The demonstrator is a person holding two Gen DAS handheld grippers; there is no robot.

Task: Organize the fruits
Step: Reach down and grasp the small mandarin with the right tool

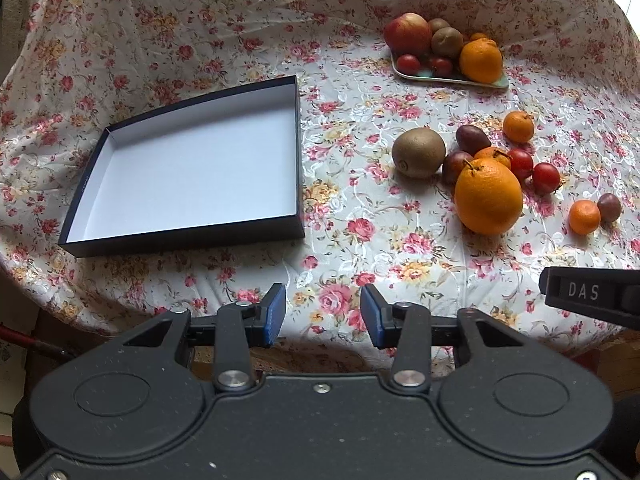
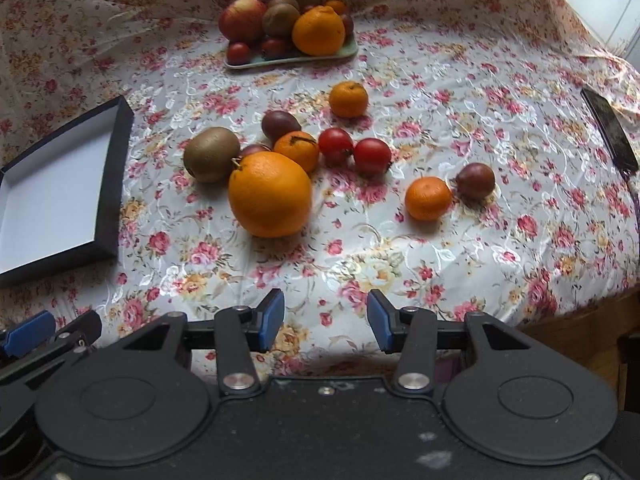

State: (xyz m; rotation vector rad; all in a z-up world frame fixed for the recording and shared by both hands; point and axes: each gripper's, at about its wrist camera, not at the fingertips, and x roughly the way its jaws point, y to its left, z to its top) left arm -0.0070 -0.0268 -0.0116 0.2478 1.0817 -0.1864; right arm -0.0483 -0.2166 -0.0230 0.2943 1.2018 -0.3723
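**Box empty, loose fruit waiting**

I have both claws hanging at the near edge of the table, neither carrying anything. My left gripper is spread, blue pads apart over bare floral tablecloth. My right gripper is spread just the same, with nothing between its fingers.

From the left wrist view, the dark box sits at about 11 o'clock, its white floor completely bare. I judge the sorting hardly begun, at least as far as the box goes.

From the right wrist view, the loose fruit lies ahead. The big orange is nearest, at roughly 11 o'clock, with a kiwi touching or just beside it on its left. Behind them sit a smaller mandarin, a dark purple fruit, and two red tomatoes side by side. Another mandarin lies farther back at 12 o'clock. At 1 o'clock a third mandarin rests against a second purple fruit.

At the far end, 11 to 12 o'clock, a pale tray already holds an apple, kiwis, a large orange and small red fruits, piled close.

So roughly ten loose pieces are left to place. Whether they belong in the box or on the tray, I cannot tell.
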